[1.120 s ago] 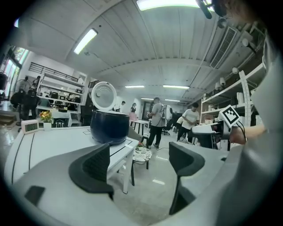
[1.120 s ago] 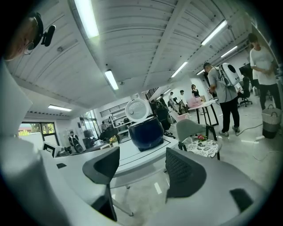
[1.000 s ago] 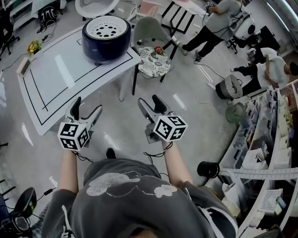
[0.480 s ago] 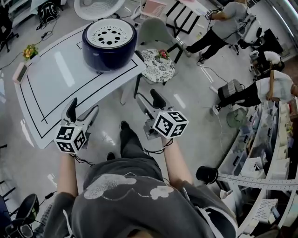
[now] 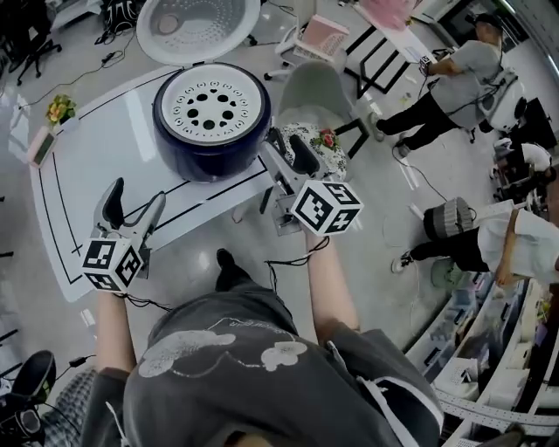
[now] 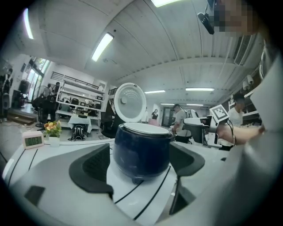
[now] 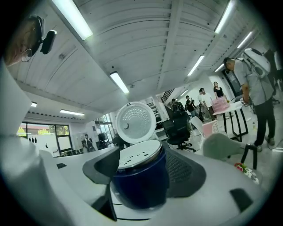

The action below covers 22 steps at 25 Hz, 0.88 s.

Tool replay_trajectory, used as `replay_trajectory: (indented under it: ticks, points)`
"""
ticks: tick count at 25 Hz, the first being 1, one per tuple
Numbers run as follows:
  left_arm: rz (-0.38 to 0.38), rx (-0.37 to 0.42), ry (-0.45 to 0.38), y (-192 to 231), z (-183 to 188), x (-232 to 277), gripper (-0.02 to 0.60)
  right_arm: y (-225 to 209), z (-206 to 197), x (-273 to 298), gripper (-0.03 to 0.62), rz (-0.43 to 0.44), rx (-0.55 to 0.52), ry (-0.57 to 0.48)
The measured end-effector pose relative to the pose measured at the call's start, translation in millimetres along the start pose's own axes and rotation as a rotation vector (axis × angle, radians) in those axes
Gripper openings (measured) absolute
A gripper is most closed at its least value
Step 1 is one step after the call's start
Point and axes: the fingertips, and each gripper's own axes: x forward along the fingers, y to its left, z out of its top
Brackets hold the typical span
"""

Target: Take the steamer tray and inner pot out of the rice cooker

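While both hang short of the cooker, left hand-held gripper (image 5: 134, 199) and right hand-held gripper (image 5: 289, 147) stand jaws apart, nothing between them. Beyond, rice cooker (image 5: 212, 144) sits on the bench (image 5: 87, 175), lid (image 5: 196, 26) up, steamer tray (image 5: 212, 100) seated in its mouth, inner pot hidden beneath. Tray likely light, stiff; pinch its rim. Pot probably heavier, slick — grip the lip.

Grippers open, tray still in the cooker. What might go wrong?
The steamer tray sits flat atop the rice cooker, so the right gripper may slip off its rim. The raised lid stands just behind; a backward lift might hit it. The rice cooker is near the table edge, so sideways pulling could drag it off.
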Motion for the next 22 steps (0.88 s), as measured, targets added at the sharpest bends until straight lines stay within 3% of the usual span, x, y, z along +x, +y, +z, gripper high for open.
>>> replay_trajectory:
  ticks: [10, 16, 22]
  points:
    - [0.059, 0.033, -0.037, 30.2, 44.0, 68.4, 0.41, -28.1, 29.4, 122.3, 0.314, 0.115, -0.185, 0.095]
    - [0.188, 0.049, -0.066, 58.1, 65.3, 82.5, 0.41, -29.8, 6.7, 171.5, 0.314, 0.225, -0.411, 0.321]
    - [0.236, 0.041, -0.054, 65.9, 62.9, 91.6, 0.408, -35.7, -21.1, 199.4, 0.314, 0.262, -0.622, 0.512]
